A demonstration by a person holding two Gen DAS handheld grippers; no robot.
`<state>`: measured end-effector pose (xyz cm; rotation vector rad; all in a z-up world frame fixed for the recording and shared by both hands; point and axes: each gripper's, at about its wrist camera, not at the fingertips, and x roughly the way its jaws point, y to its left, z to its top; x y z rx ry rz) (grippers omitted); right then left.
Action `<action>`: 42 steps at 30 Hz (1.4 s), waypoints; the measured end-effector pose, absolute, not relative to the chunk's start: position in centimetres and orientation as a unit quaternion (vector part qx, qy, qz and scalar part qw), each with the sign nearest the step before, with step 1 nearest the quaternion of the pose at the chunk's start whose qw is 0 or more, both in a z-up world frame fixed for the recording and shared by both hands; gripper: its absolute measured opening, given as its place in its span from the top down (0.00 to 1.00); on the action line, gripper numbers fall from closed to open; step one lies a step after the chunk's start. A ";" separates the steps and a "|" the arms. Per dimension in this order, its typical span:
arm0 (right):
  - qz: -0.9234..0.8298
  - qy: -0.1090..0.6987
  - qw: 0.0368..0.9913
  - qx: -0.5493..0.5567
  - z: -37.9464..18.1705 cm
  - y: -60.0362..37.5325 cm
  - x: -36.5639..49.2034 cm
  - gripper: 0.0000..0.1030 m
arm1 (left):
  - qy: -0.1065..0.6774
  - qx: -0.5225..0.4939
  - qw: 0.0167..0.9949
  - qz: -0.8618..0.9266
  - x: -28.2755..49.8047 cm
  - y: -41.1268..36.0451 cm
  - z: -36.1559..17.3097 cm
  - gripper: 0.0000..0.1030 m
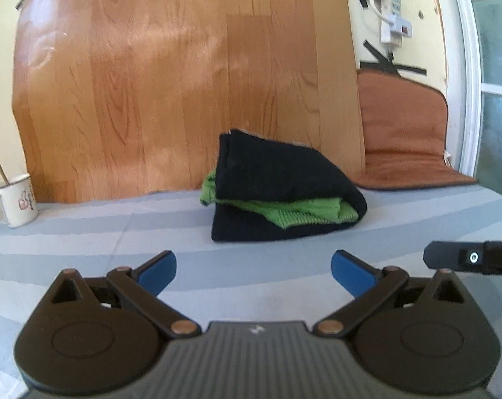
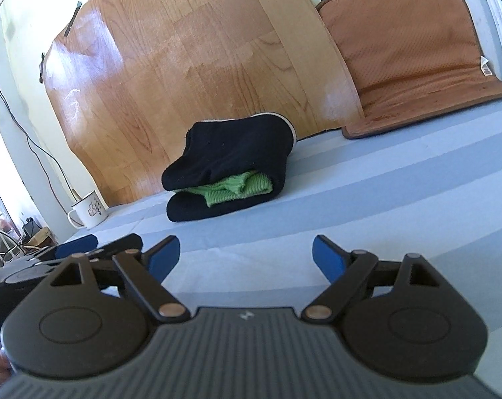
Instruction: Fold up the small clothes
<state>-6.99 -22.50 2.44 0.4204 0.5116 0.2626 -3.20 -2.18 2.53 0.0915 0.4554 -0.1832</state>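
A folded black garment [image 1: 284,183] with a green layer [image 1: 290,214] showing between its folds lies on the blue-grey striped tabletop [image 1: 118,252], close to the wooden board behind it. My left gripper [image 1: 253,271] stands open in front of it with nothing between its blue pads [image 1: 157,271]. In the right wrist view the same black bundle [image 2: 231,166], with its green layer [image 2: 237,188], lies ahead and slightly left of my right gripper [image 2: 246,259], which is open and empty. A finger of the right gripper [image 1: 470,257] pokes in at the right of the left wrist view.
A wood-patterned board [image 1: 184,83] leans against the wall behind the clothes. A brown seat cushion [image 1: 407,133] rests at the back right. A white enamel mug [image 1: 16,201] with a spoon stands at the far left edge. Cables and a power strip [image 1: 392,10] hang on the wall.
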 end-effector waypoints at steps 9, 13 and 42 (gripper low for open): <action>0.138 0.256 0.934 0.207 2.4 -22.5 -6.8 0.14 | 0.274 0.007 0.959 -0.077 -1.7 -0.7 2.3 0.00; 0.138 0.254 0.934 0.211 2.4 -22.6 -6.8 0.13 | 0.280 0.008 0.957 -0.075 -1.6 -0.7 2.2 0.00; 0.072 0.243 0.946 0.201 2.6 -22.1 -7.2 0.00 | 0.278 0.029 0.960 -0.026 -1.7 -1.2 2.2 0.00</action>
